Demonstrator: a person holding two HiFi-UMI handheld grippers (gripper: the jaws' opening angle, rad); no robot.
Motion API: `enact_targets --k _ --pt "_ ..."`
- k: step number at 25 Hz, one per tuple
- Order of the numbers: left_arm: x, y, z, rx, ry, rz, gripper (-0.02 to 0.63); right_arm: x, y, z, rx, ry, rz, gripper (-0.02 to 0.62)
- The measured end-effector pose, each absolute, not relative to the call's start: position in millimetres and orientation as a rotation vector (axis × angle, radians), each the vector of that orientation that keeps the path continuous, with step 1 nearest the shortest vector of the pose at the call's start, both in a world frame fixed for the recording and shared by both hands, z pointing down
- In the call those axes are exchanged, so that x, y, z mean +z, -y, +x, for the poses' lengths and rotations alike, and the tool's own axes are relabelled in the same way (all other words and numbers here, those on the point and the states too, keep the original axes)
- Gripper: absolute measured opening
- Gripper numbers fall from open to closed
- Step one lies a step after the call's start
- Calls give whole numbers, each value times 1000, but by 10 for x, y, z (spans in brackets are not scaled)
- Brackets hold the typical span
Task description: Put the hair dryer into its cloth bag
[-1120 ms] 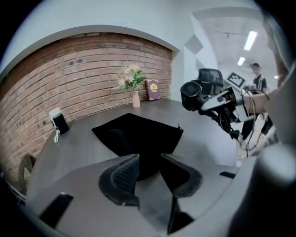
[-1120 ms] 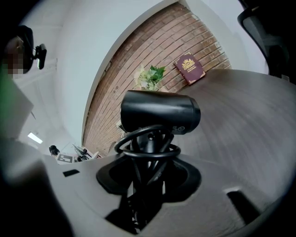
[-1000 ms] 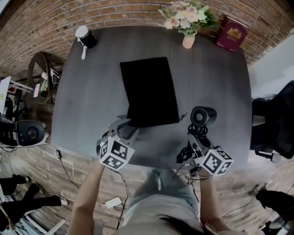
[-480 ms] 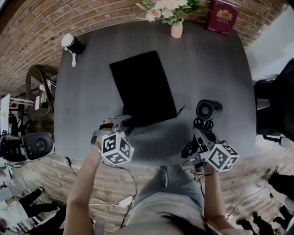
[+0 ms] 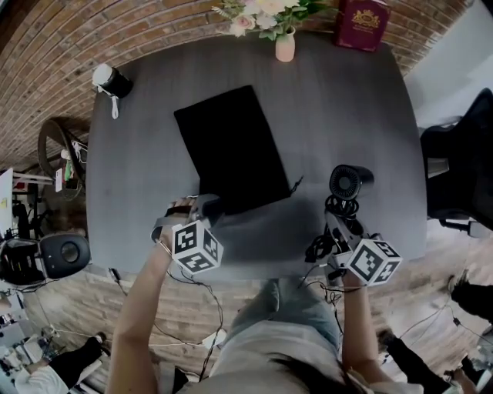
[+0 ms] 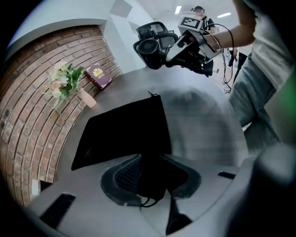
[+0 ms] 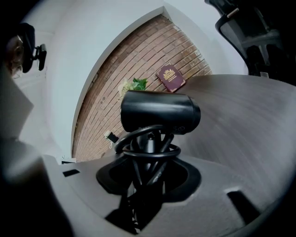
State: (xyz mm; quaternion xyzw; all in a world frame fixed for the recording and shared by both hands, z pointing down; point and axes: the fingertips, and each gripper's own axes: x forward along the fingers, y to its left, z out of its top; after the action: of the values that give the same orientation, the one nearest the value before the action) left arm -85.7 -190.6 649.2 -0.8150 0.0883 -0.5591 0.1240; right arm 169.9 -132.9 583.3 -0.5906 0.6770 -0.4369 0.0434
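Observation:
The black cloth bag (image 5: 231,150) lies flat in the middle of the dark table (image 5: 347,108). My left gripper (image 5: 203,206) points steeply down at the bag's near corner. In the left gripper view that corner of the bag (image 6: 120,134) rises between the pads of the left gripper (image 6: 150,178). The jaws have just been closing and still stand apart around the cloth. My right gripper (image 5: 339,229) is shut on the handle of the black hair dryer (image 5: 350,181), held above the table's right front. The dryer's barrel (image 7: 159,113) sits crosswise above the right gripper (image 7: 148,171). Its cord (image 5: 320,250) is looped round the handle.
A vase of flowers (image 5: 283,46) and a red book (image 5: 360,23) stand at the table's far edge. A small black-and-white object (image 5: 112,81) sits at the far left corner. An office chair (image 5: 454,177) is right of the table. Cables and gear lie on the floor at left.
My left gripper has rolled and sunk onto the bag's near corner, its jaws narrowing around the cloth. The right gripper has drifted slightly sideways with the dryer.

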Motion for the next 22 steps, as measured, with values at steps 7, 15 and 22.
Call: enact_targets --k 7,15,22 --pt "6474 1925 -852 -1606 -381 -2480 41 5816 1384 1703 -1329 -2102 -1812 153" --pt "6335 1968 -840 -1525 -612 -2718 23 5764 1443 1604 -1318 -2214 -1784 153" --pt "6123 2068 -858 -1343 -893 -2921 20 5732 1359 1455 -1325 -2374 -1742 153"
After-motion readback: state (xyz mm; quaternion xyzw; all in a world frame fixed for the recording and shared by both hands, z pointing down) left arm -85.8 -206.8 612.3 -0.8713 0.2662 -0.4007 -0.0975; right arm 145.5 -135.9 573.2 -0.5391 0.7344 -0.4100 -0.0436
